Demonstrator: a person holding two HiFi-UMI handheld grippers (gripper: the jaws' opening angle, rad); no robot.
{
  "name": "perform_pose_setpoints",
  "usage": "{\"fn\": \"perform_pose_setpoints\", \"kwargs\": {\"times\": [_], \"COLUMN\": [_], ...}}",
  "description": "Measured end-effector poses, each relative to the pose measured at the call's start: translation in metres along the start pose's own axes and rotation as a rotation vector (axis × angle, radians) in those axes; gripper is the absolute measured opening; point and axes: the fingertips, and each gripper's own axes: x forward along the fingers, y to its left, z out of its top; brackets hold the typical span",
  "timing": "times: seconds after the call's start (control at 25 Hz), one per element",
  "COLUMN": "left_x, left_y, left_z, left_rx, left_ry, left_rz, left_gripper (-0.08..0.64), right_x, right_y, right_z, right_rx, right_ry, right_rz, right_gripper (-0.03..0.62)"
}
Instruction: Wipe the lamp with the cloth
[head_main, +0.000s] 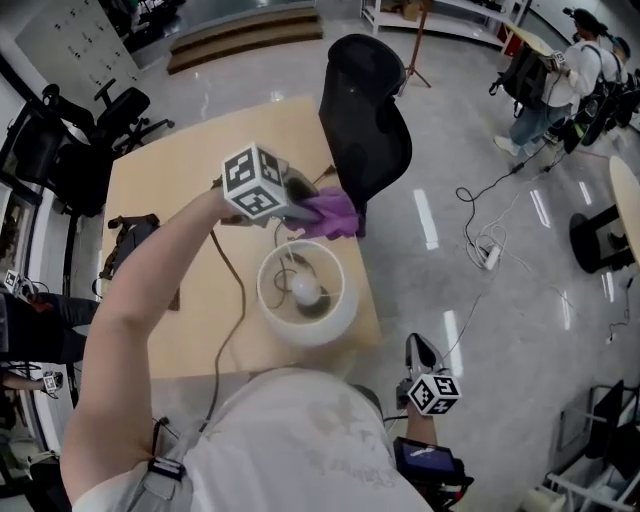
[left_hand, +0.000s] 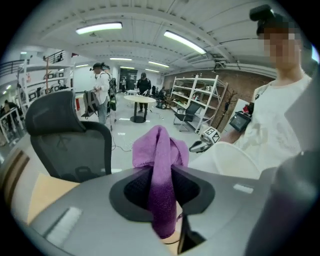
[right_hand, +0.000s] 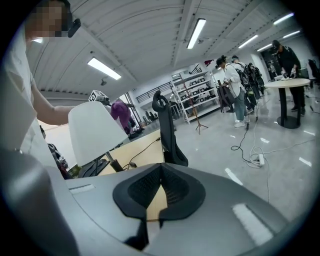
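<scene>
1. My left gripper (head_main: 296, 212) is clamped on the purple cloth (head_main: 328, 215), which bunches out past its jaws at centre frame in the head view.
2. The cloth sits just above the far rim of the lamp (head_main: 335, 312); I can't tell whether they touch.
3. The lamp stands on the wooden surface (head_main: 150, 200), near its lower right corner, with its bulb (head_main: 305, 290) showing inside the shade.
4. My right gripper (head_main: 421, 350), lower right, has its jaws together with nothing between them.
</scene>
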Motion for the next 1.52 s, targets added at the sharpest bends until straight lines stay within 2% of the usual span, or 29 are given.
{"fn": "perform_pose_setpoints", "kwargs": {"times": [0.12, 0.24, 0.32, 0.44, 0.52, 0.6, 0.76, 0.92, 1.08, 1.16, 1.24, 1.36, 1.52], "left_x": [-0.021, -0.02, -0.006, 0.023, 0.041, 0.058, 0.085, 0.111, 0.118, 0.109, 0.094, 0.065, 0.034], "left_y": [-0.026, -0.043, -0.054, -0.067, -0.07, -0.066, -0.055, -0.03, -0.007, 0.0, -0.003, -0.026, -0.068], "left_z": [0.036, 0.052, 0.049, 0.038, 0.025, 0.013, -0.013, -0.048, -0.055, -0.042, -0.013, 0.032, 0.066], "left_rx": [0.076, 0.14, 0.141, 0.136, 0.153, 0.166, 0.129, 0.114, 0.135, 0.145, 0.177, 0.258, 0.393], "left_ry": [-0.016, 0.031, 0.108, 0.27, 0.373, 0.454, 0.558, 0.678, 0.664, 0.617, 0.551, 0.476, 0.473], "left_rz": [-0.067, -0.142, -0.222, -0.357, -0.402, -0.412, -0.428, -0.359, -0.241, -0.191, -0.163, -0.159, -0.241], "left_gripper": [0.095, 0.095, 0.095, 0.095, 0.095, 0.095, 0.095, 0.095, 0.095, 0.095, 0.095, 0.095, 0.095], "right_x": [0.006, 0.012, 0.013, 0.01, 0.006, 0.0, -0.008, -0.018, -0.035, -0.043, -0.049, -0.046, -0.031], "right_y": [-0.001, -0.001, -0.002, -0.009, -0.014, -0.023, -0.04, -0.057, -0.08, -0.091, -0.099, -0.106, -0.101], "right_z": [0.004, 0.001, -0.004, -0.005, -0.007, -0.009, -0.013, -0.008, -0.004, -0.004, -0.003, 0.006, 0.027], "right_rx": [-0.003, -0.003, 0.003, 0.018, 0.033, 0.046, 0.076, 0.099, 0.125, 0.126, 0.114, 0.076, 0.021], "right_ry": [0.001, 0.007, 0.017, 0.019, 0.014, 0.009, -0.008, -0.038, -0.073, -0.09, -0.104, -0.114, -0.133], "right_rz": [0.021, 0.035, 0.043, 0.045, 0.036, 0.022, -0.014, -0.054, -0.1, -0.128, -0.148, -0.151, -0.118], "right_gripper": [0.012, 0.012, 0.014, 0.012, 0.012, 0.012, 0.012, 0.012, 0.012, 0.012, 0.012, 0.012, 0.012]}}
